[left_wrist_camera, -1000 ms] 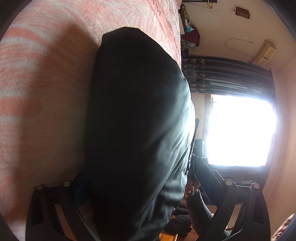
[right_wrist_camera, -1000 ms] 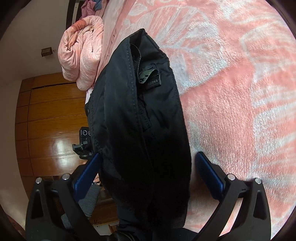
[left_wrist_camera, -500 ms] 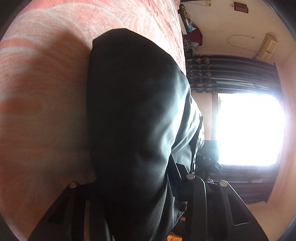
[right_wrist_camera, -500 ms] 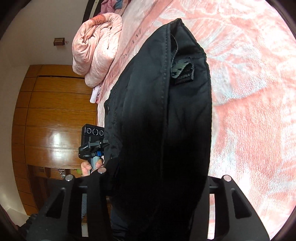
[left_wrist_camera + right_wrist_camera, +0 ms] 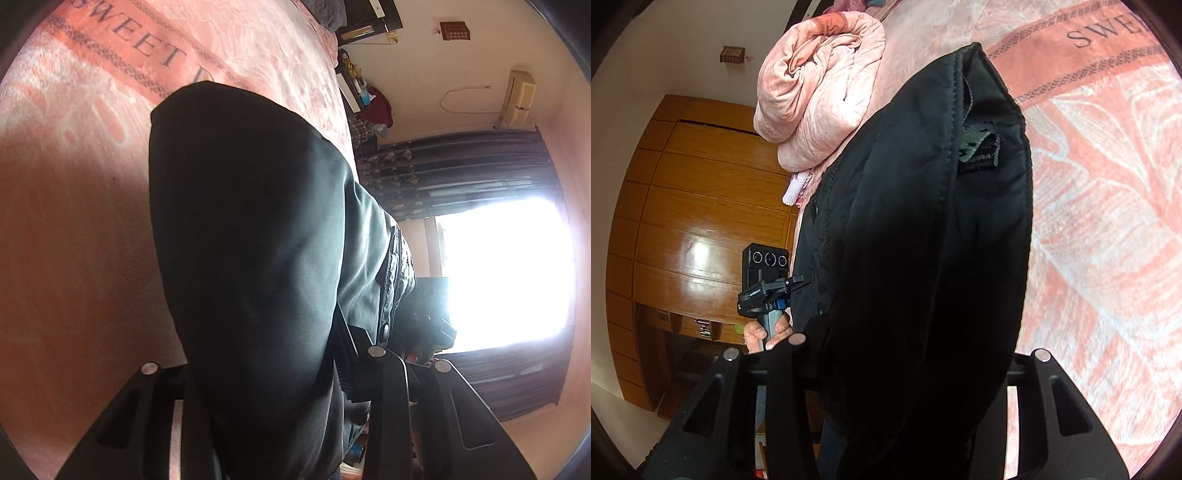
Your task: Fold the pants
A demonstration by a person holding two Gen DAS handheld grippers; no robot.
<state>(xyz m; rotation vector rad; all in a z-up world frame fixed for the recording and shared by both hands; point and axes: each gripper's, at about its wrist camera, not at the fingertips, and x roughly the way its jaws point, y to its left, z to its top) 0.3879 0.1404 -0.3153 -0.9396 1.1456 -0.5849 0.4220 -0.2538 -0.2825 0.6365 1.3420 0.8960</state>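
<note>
The black pants [image 5: 258, 258] now hang in the air above the pink bedspread [image 5: 74, 221], which fills the left wrist view from 7 to 12 o'clock. 1 second ago both grippers stood wide open around the cloth; now each one is clamped on it. The left gripper [image 5: 266, 369] pinches the smooth end, and the right gripper [image 5: 905, 354] pinches the thick waistband end with the label [image 5: 979, 151]. The word "SWEET" on the bedspread, not visible before, shows now, so the pants are lifted and carried. Probably the fold-over step starts. At 9 o'clock in the right wrist view, a hand [image 5: 764, 334] holds the other tool. A rolled pink blanket [image 5: 816, 92] lies at 11 o'clock.
</note>
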